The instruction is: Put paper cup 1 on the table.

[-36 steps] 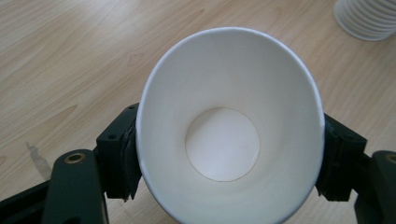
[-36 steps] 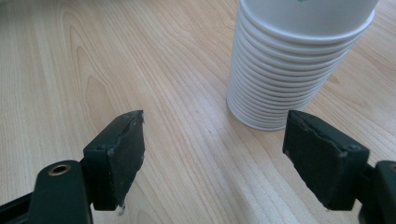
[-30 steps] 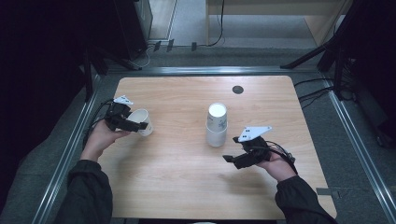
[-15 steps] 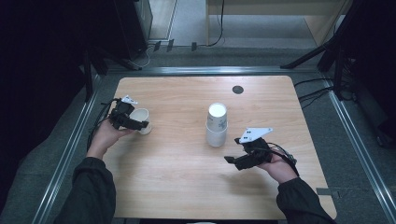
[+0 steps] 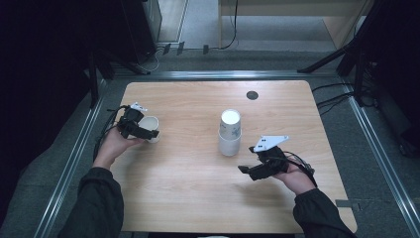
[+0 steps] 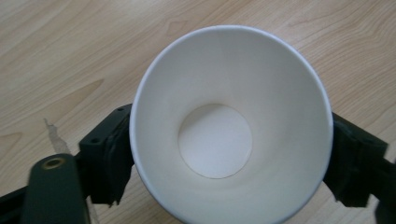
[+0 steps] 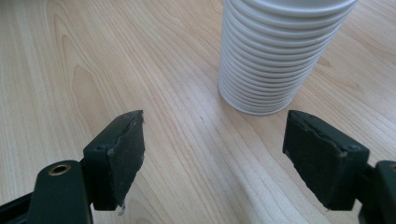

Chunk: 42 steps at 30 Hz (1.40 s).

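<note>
Scene: I am looking down on a wooden table (image 5: 188, 198), a person's hands coming in from the bottom edge of the high view with a gripper in each.

Left gripper (image 5: 147, 133): at the left of the high view, near the table's left edge. Its jaws have just been opening, with the paper cup (image 5: 150, 128) between them.

Paper cup, close up: in the left gripper view the cup (image 6: 231, 126) takes up the middle of the frame, mouth toward the camera, its round base visible inside (white, nothing in it).

Cup against the fingers: the left pad (image 6: 111, 163) stands just beside the cup's wall at lower left, and the right pad (image 6: 350, 163) just beside it at lower right. I cannot tell whether either pad touches the wall; neither dents it, so I read the jaws as apart around the cup rather than clamped.

Right gripper (image 5: 247, 171): right of centre in the lower half of the high view, lying low over the table and pointing toward frame left.

Right fingers: wide apart in the right gripper view, one pad (image 7: 120, 154) at lower left, bare tabletop between the two.

Cup stack (image 5: 230, 133): upside down at the middle of the high view, well apart from the single cup; in the right gripper view its ribbed rims (image 7: 275, 56) rise at upper right, beyond the jaws.
</note>
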Available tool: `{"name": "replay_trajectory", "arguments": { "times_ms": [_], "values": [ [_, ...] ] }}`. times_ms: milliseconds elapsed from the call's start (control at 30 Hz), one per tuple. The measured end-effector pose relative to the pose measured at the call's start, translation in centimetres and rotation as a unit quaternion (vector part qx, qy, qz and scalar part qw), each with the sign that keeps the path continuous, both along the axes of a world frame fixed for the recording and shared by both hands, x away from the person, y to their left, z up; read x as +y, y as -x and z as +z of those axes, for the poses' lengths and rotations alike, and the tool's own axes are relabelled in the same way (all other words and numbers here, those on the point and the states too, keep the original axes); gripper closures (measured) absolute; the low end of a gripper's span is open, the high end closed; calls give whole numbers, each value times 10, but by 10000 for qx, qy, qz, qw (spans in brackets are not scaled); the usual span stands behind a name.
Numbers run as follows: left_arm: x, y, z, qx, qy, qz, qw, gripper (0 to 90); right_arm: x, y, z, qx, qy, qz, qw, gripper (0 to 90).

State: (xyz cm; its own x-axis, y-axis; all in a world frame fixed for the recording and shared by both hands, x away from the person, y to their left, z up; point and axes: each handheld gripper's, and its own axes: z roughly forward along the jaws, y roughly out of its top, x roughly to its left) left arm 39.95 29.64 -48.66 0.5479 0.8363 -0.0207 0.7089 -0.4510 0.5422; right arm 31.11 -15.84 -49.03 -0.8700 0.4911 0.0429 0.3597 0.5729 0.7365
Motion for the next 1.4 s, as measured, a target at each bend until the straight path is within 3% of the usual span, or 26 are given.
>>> {"name": "replay_trajectory", "arguments": {
  "times_ms": [67,133,400,800,933,1067,1233,1333,1400],
  "values": [
    [1,0,1,26,122,-1,9999,129,-1,0,0,-20,8,-26,10000,211],
    [0,1,2,-12,52,25,10000,125,-1,0,0,-15,14,-47,10000,211],
    [7,4,9,84,381,-12,9992,104,-4,-2,-1,-15,-20,-78,10000,210],
    [20,18,32,-126,587,168,9981,110,-6,-4,1,-116,-85,-62,9999,210],
    [24,27,42,-145,814,0,9966,115,-7,-6,1,-207,-137,-43,9997,212],
    [21,34,49,-200,818,-64,9964,117,-6,-7,-1,-190,-100,59,9998,212],
    [14,42,56,-183,797,-213,9964,126,-3,-9,-2,-83,-114,95,9999,204],
    [10,46,60,-178,963,-361,9945,126,-2,-11,0,-41,-31,139,9999,195],
    [7,48,61,-151,1022,-431,9937,126,-2,-13,3,106,-2,164,9998,176]
  ]
}}
